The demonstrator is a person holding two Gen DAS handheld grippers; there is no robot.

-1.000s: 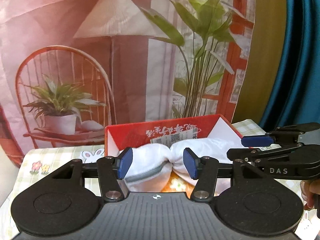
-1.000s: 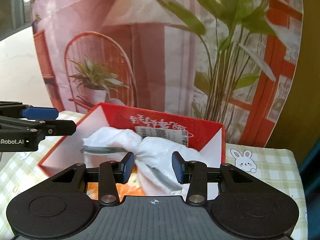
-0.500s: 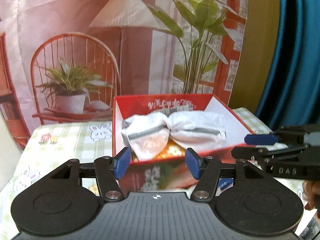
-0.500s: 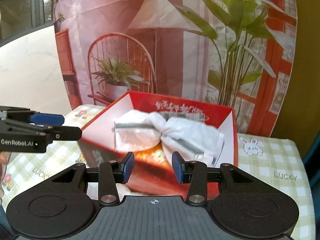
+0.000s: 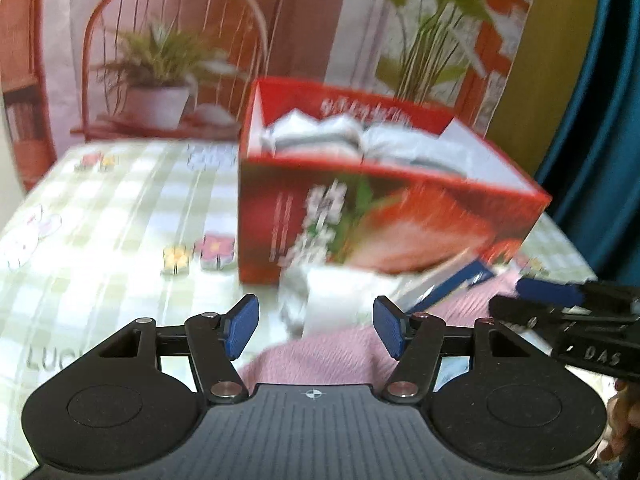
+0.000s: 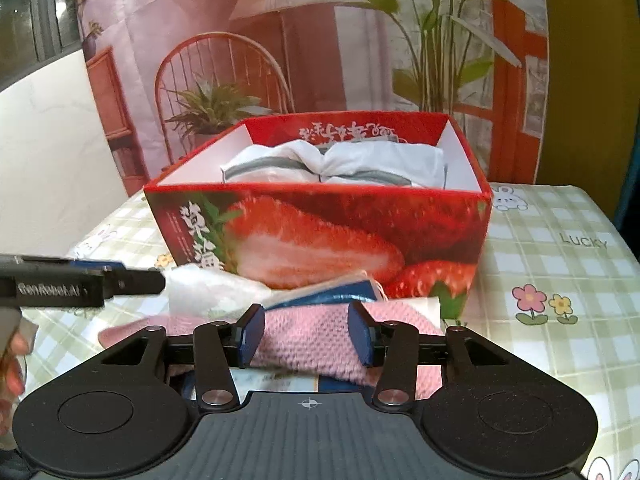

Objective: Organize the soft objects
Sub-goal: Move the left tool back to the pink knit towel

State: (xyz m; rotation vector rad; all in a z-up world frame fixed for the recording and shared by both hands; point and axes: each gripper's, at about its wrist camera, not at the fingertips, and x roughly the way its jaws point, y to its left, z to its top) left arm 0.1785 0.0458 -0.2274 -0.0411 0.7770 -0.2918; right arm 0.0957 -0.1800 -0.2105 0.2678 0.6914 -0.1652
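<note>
A red strawberry-print box (image 6: pixel 320 240) (image 5: pixel 380 220) holds a white garment with grey stripes (image 6: pixel 332 164) (image 5: pixel 320 136). On the tablecloth in front of the box lie a pink knit piece (image 6: pixel 312 332) (image 5: pixel 320 356), a blue cloth (image 6: pixel 332 294) (image 5: pixel 456 280) and a crumpled white cloth (image 6: pixel 208 284) (image 5: pixel 336 300). My right gripper (image 6: pixel 307 336) hangs low over the pink knit with its jaws opening; the knit shows between the fingers, unpressed. My left gripper (image 5: pixel 315 328) (image 6: pixel 80 284) is open over the knit's left end and the white cloth.
The table carries a green checked cloth (image 6: pixel 560 260) printed with flowers and rabbits. A backdrop picturing a chair, a lamp and plants (image 6: pixel 280 60) hangs behind the box, and a blue curtain (image 5: pixel 600 140) is at the right. A hand (image 6: pixel 12 360) holds the left gripper.
Both grippers drew back from above the box and sank toward the pile in front of it. The pink knit, blue cloth and white cloth came into view. Both jaws stand a little wider.
</note>
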